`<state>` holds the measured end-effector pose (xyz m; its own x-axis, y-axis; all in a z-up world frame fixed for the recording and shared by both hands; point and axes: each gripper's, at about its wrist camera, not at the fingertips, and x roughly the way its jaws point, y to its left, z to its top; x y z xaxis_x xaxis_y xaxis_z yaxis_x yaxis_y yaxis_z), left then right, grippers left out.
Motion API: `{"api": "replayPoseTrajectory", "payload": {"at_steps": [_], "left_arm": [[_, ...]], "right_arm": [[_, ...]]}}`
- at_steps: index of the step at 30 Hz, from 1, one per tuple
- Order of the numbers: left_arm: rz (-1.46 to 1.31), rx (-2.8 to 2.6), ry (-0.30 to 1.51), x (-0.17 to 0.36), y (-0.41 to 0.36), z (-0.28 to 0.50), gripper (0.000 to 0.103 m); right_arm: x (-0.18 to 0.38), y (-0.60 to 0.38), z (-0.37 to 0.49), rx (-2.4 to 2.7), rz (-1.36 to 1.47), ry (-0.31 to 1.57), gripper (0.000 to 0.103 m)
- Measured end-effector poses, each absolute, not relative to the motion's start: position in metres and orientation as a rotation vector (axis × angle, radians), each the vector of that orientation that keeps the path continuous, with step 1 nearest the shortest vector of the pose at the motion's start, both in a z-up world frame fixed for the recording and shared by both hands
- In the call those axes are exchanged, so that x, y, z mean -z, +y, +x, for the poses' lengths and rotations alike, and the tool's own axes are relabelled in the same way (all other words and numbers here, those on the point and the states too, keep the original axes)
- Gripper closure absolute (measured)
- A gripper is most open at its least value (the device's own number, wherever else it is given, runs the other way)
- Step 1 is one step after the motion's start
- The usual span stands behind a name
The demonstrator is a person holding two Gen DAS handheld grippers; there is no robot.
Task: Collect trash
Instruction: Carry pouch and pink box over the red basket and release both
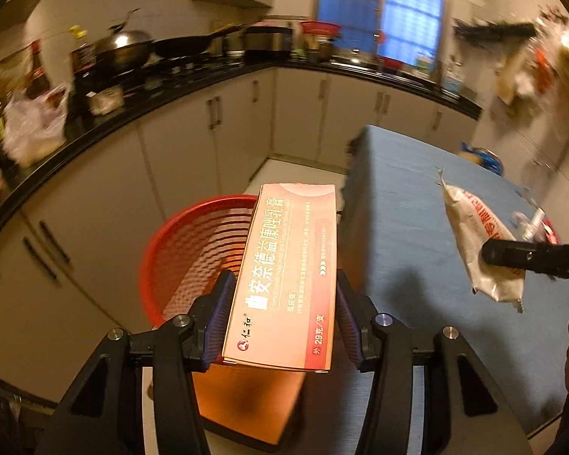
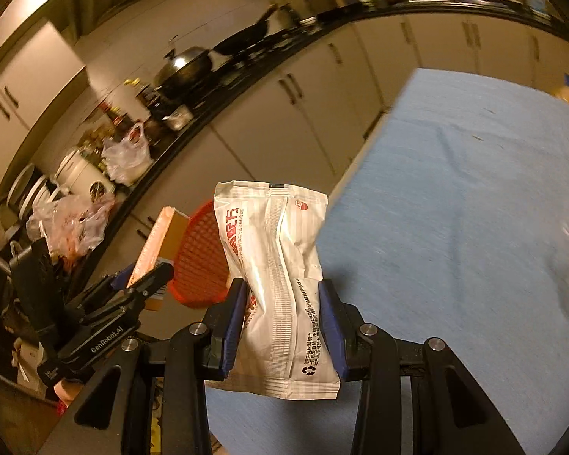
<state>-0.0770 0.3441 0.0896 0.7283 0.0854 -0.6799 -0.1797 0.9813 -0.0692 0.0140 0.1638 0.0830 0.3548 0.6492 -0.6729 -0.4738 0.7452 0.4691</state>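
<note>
My left gripper (image 1: 284, 284) is shut on a long pink ointment box (image 1: 288, 273) and holds it over the red mesh trash basket (image 1: 182, 250) on the floor. My right gripper (image 2: 280, 295) is shut on a crumpled white wrapper (image 2: 277, 276) above the left edge of the blue-clothed table (image 2: 455, 227). In the left wrist view the wrapper (image 1: 474, 242) hangs from the right gripper's black finger (image 1: 531, 256). In the right wrist view the box (image 2: 155, 242) and left gripper (image 2: 140, 284) are at the left, beside the basket (image 2: 201, 261).
The blue table (image 1: 417, 227) stands right of the basket. A small white item (image 1: 531, 223) lies on it. A black counter (image 1: 132, 113) with woks, bottles and plastic bags (image 1: 34, 129) runs above white cabinets (image 1: 178, 151). The counter also shows in the right wrist view (image 2: 208, 87).
</note>
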Motion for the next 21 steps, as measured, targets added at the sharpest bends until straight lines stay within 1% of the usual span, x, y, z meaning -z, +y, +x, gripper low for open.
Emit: {"api": "replayPoseTrajectory", "payload": {"at_steps": [11,21], "left_arm": [[-0.17,-0.215,0.8,-0.06,0.395,-0.058,0.053],[-0.172,-0.225,0.84,-0.042,0.402,-0.046,0.053]], "right_arm": [[-0.068,0.253,0.052,-0.815,0.209,1.053,0.061],[-0.042,0.294,0.075,-0.812,0.221,1.13,0.061]]}}
